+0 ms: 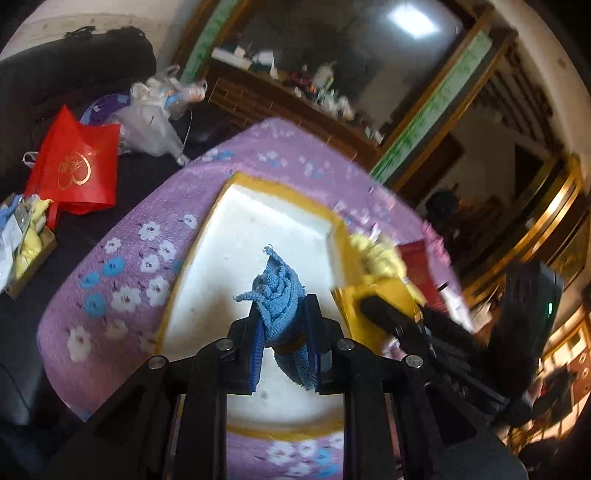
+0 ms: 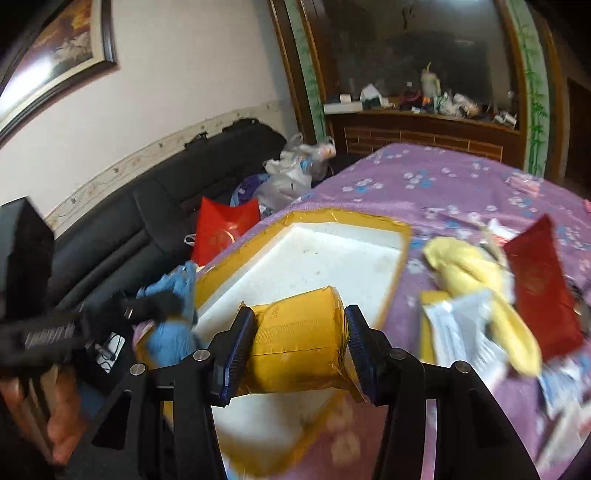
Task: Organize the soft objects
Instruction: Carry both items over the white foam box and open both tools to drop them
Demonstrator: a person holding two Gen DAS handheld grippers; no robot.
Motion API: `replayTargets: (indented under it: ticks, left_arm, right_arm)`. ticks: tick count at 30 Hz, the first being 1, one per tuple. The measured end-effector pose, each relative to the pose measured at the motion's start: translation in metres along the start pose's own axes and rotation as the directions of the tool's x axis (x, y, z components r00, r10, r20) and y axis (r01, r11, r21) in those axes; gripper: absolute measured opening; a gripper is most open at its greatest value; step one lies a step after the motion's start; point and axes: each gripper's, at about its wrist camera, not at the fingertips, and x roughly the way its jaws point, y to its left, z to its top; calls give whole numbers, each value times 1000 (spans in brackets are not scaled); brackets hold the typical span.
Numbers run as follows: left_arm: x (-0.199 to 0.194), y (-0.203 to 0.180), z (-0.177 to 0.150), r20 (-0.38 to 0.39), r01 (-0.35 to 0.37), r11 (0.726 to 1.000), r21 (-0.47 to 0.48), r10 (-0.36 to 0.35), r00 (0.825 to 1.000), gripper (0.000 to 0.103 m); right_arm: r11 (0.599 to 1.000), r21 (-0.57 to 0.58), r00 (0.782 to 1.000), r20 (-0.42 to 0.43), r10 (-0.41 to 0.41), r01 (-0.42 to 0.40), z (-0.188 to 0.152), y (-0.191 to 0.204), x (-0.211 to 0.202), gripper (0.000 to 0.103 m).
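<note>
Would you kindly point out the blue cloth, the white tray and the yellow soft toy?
blue cloth (image 1: pixel 275 295): left wrist view, bunched middle above the fingers.
white tray (image 1: pixel 258 218): left wrist view, bare white floor.
yellow soft toy (image 2: pixel 469 273): right wrist view, its upper body.

Setting: lived-in room of a private home, sitting-room type. Evidence: black leather sofa (image 2: pixel 122 218) along a cream wall, loaded with a red gift bag (image 1: pixel 75 162) printed with a gold heart and white plastic bags (image 1: pixel 155 118); framed painting (image 2: pixel 55 48) hung on the wall above the sofa; dark wooden cabinet (image 2: pixel 424 133) cluttered with bottles, boxes and small household items, backed by a large dark glass panel framed in green bamboo-patterned trim (image 2: pixel 535 92); surface covered by a purple cloth with white and blue flowers (image 1: pixel 122 266); ceiling light (image 1: pixel 410 20) reflected in the glass.
</note>
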Motion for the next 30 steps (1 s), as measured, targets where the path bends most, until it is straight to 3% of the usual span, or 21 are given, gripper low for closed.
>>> replayTargets:
  ticks: [3, 9, 15, 18, 24, 26, 28, 30]
  left_arm:
    - [6, 0, 5, -92, -14, 999, 53, 19, 996, 17]
    - [6, -3, -8, -185, -21, 988, 154, 50, 981, 17]
    - [-4, 0, -18, -170, -51, 988, 144, 75, 983, 18]
    - [9, -7, -15, -143, -102, 984, 148, 123, 982, 20]
    - [28, -18, -12, -134, -138, 984, 109, 152, 979, 23]
    - [33, -21, -10, -129, -155, 983, 97, 167, 978, 26]
    - [37, -26, -9, -123, -157, 983, 93, 168, 978, 28]
    - [35, -32, -11, -98, -167, 983, 80, 174, 980, 32]
  right_arm:
    - [999, 41, 998, -68, 8, -5, 7, 0, 25, 50]
    - [996, 53, 990, -130, -58, 65, 14, 12, 46, 50]
    - [990, -73, 985, -110, -130, 123, -2, 53, 38, 50]
    - [983, -117, 983, -107, -151, 139, -8, 64, 44, 50]
    - [980, -152, 985, -96, -141, 126, -16, 68, 48, 53]
    - [981, -170, 989, -98, -114, 97, -21, 68, 40, 59]
    - [980, -189, 992, -95, -83, 64, -23, 64, 34, 80]
    - [983, -176, 996, -64, -59, 46, -24, 59, 23, 82]
